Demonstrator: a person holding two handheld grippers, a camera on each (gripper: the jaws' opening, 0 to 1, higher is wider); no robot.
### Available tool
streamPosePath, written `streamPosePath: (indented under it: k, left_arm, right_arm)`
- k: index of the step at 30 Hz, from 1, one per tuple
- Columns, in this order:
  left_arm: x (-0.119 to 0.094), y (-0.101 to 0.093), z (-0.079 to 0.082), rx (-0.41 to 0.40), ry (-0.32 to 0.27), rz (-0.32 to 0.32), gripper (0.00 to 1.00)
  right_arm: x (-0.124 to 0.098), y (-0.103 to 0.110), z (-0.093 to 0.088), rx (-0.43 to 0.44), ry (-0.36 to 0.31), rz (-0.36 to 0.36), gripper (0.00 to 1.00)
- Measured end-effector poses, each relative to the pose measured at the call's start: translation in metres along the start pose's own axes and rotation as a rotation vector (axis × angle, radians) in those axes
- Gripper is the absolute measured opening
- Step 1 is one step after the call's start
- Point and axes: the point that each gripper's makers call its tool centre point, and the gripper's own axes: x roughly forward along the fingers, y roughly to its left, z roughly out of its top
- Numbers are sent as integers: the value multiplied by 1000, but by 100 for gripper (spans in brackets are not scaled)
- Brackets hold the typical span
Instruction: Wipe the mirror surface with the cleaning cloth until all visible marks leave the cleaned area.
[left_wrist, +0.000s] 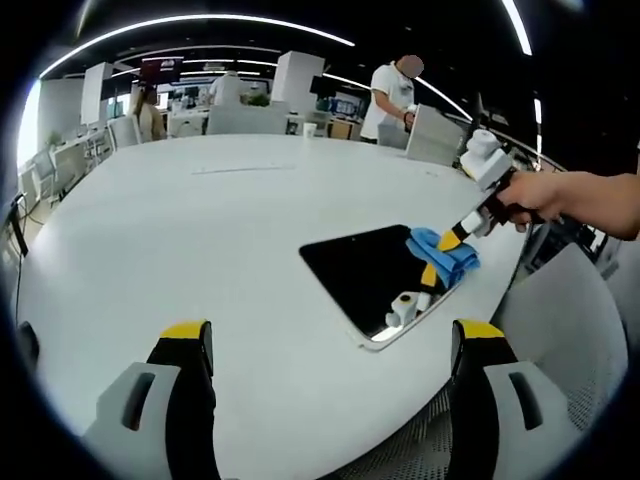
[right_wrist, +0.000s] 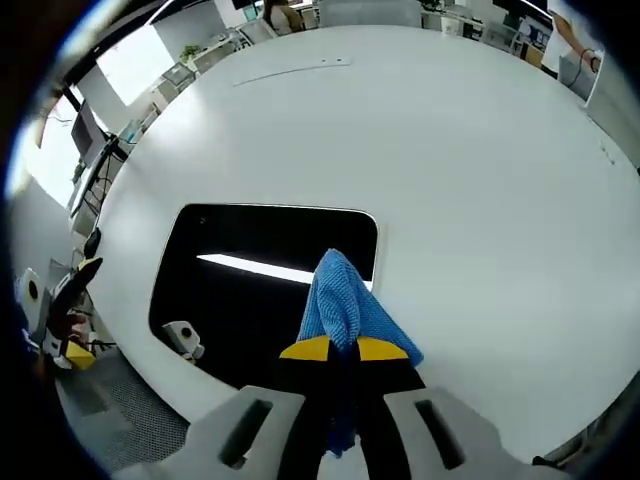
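Wiping under way, judging by the pose: right gripper (right_wrist: 343, 349) clamped on cloth (right_wrist: 345, 300), pressed against mirror (right_wrist: 250, 240). Left gripper (left_wrist: 330, 345) wide open, empty. Marks too faint to judge.

Left view far, across table; right view close above mirror (right_wrist: 260, 270); both share mirror.

The counter (left_wrist: 200, 230) is a large, white, rounded surface with a faint seam line across its far part. A dark rectangular mirror (left_wrist: 365, 275) with rounded corners lies flat on it, close to the near edge. A blue cleaning cloth (right_wrist: 345, 300) rests against the mirror's glass. The mirror reflects a ceiling light strip.
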Motion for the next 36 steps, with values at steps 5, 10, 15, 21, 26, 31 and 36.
streamPosePath:
  k: [5, 10, 15, 21, 26, 31, 36]
  left_arm:
    - [-1, 2, 0, -15, -7, 7, 97]
    - [-1, 1, -1, -8, 0, 5, 97]
    - [0, 2, -1, -12, 0, 5, 97]
    - [0, 2, -2, -11, 5, 5, 97]
    - [0, 2, -2, -15, -1, 7, 98]
    - [0, 2, -1, -15, 0, 10, 99]
    - [0, 2, 0, -16, -3, 9, 99]
  right_arm:
    - [-3, 5, -9, -4, 5, -5, 2]
    - [-4, 4, -11, 22, -22, -17, 2]
    - [-5, 6, -15, 27, -21, -16, 2]
    - [-7, 9, -23, 38, -21, -14, 2]
    - [-8, 9, -26, 54, -19, -12, 2]
    - [-10, 11, -29, 78, -19, -11, 2]
    - [-10, 12, -29, 70, -24, -15, 2]
